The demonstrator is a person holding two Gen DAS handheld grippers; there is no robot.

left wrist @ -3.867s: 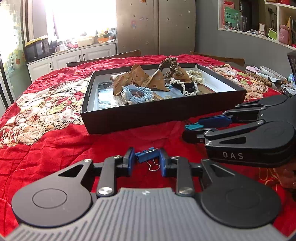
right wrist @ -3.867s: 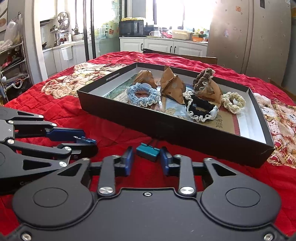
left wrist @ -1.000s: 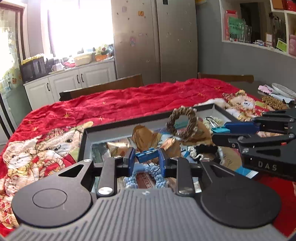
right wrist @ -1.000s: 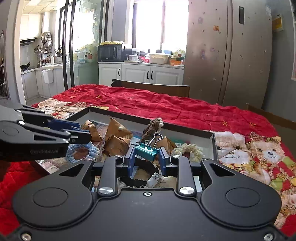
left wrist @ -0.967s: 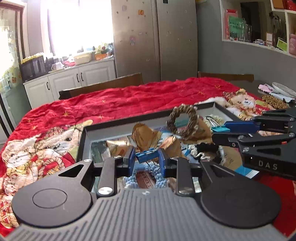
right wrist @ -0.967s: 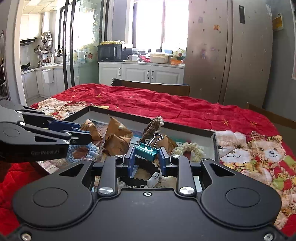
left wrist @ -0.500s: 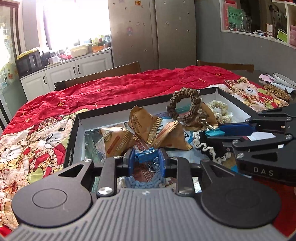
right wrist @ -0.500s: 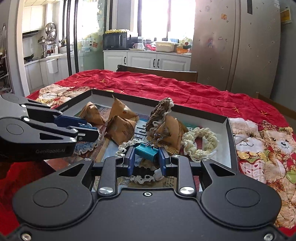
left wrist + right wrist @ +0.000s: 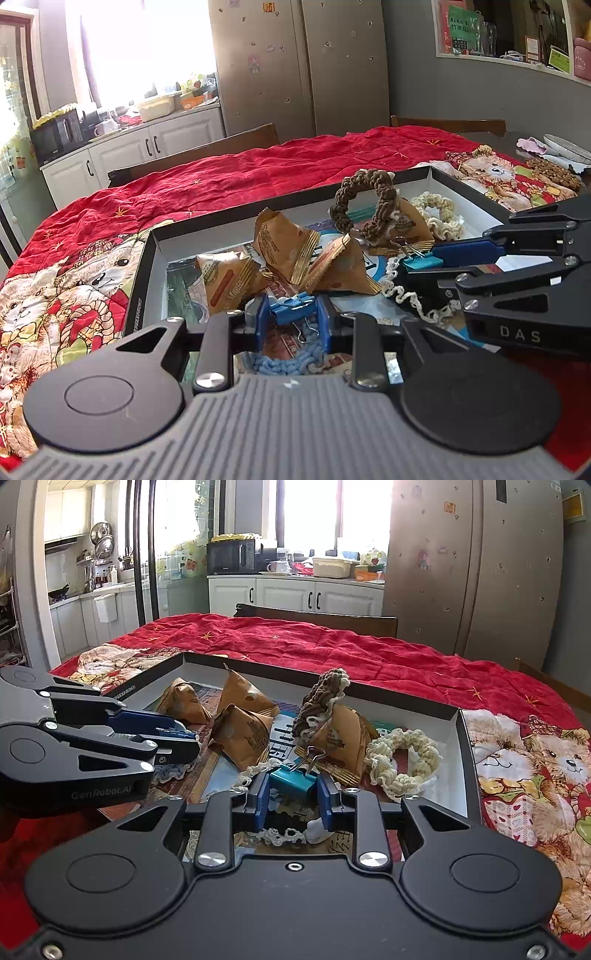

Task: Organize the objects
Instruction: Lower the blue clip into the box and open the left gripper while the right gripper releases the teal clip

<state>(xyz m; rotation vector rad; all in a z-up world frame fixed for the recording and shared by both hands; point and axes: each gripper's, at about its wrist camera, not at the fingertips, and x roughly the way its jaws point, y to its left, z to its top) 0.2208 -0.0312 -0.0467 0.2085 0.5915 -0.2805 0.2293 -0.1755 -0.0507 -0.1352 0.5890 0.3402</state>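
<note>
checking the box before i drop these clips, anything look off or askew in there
Mostly a jumble. The brown scrunchie stands propped on edge against a snack packet rather than lying flat like the cream scrunchie. The other packets lean on each other mid-box. Nothing looks spilled or damaged.

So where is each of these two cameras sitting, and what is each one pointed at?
Left wrist: rides on the left gripper, looking forward and down into the black tray; its jaws pinch a blue binder clip, and the right gripper enters from the right.
Right wrist: rides on the right gripper, facing the same tray; its jaws pinch a teal binder clip, and the left gripper enters from the left.
Shared: tray, brown snack packets, red cloth.
</note>
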